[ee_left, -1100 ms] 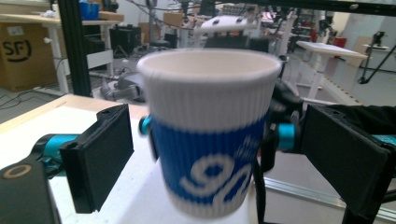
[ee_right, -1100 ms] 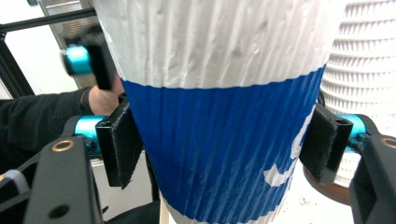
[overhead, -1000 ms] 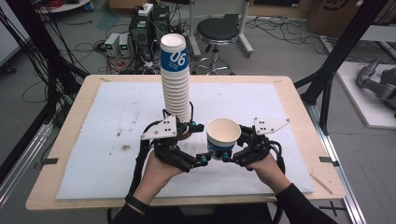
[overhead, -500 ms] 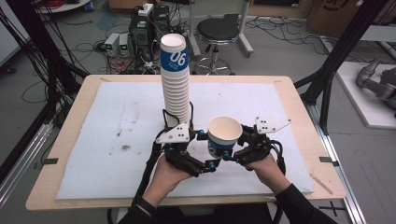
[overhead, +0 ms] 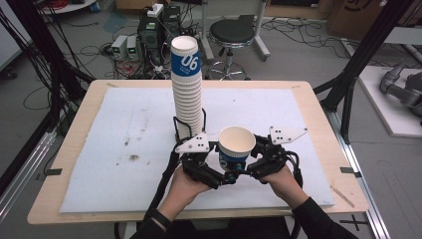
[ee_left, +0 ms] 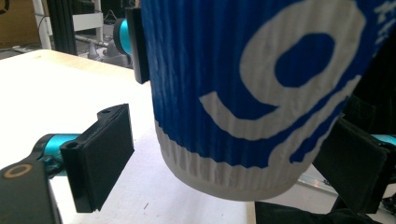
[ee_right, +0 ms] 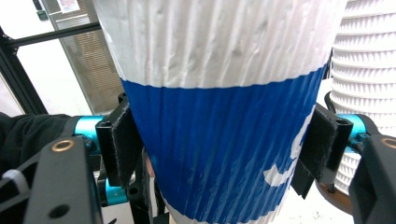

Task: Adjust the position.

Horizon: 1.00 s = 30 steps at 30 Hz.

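Ribbed blue-and-white paper cup sits clamped in the right gripper near the table's front edge. Left gripper has its flat black pads spread around it, just easing closer, not pressing. Tall stack of cups stands behind.

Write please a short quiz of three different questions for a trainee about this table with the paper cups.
1. True or false: the right gripper is shut on the single cup.
2. Where does the stack of cups stand, seen in the high view? A: left of and behind the single cup. B: on the stool. C: at the right edge of the table.
3. Do the pads of the left gripper press on the single cup?

Key
1. True.
2. A.
3. No; the left pad stands apart from it.
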{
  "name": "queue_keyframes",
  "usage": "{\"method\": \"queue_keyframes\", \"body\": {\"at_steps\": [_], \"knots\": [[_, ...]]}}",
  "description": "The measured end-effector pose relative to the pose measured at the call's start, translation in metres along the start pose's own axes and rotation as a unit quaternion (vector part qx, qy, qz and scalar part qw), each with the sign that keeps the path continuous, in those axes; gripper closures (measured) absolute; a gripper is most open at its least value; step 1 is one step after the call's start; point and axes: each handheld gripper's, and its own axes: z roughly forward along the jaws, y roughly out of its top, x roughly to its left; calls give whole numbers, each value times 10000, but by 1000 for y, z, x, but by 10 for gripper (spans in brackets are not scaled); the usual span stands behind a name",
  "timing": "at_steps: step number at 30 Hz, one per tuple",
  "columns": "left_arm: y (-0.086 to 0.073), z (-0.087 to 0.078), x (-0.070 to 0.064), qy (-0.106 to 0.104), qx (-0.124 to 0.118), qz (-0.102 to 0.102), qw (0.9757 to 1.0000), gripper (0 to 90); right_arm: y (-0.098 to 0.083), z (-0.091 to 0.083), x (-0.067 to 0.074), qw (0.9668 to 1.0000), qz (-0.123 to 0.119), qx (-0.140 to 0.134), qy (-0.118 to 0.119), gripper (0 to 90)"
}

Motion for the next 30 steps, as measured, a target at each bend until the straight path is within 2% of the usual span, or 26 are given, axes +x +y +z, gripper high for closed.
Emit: {"method": "queue_keyframes", "body": {"at_steps": [6, 9, 20, 23, 30], "knots": [[-1, 0, 1, -42, -27, -33, 10000, 115, 0, 1, 0, 10000, -6, 19, 7, 260], [-1, -1, 0, -128, -85, -44, 9999, 172, -1, 1, 1, 10000, -32, 43, -6, 260], [0, -2, 0, -169, -98, -26, 9998, 240, -2, 2, 0, 10000, -28, 67, -20, 260], [-1, -2, 0, -212, -107, 7, 9997, 288, -3, 2, -1, 10000, -27, 84, -19, 260], [-1, -2, 0, -194, -78, 12, 9998, 296, -3, 2, -1, 9999, -69, 82, -32, 259]]}}
